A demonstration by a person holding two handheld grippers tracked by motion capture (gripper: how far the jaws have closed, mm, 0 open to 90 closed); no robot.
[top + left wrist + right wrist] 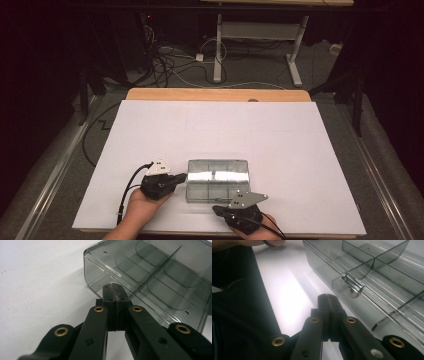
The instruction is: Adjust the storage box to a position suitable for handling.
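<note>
The clear box point(218, 180), lid down near the table's point(300, 150) front edge, is approached by both tools: left gripper point(115, 291) pressed closed and empty against its side, right gripper point(327, 301) closed and empty near the latch point(352, 285), which judged next to be released.

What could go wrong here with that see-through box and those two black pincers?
The left gripper has its shut jaws against the clear compartment box's side wall; a push might slide the light box across the smooth white sheet. The right gripper, also shut, sits just short of the small latch on the front; shut jaws could slip off that small, glossy catch instead of opening it.
</note>
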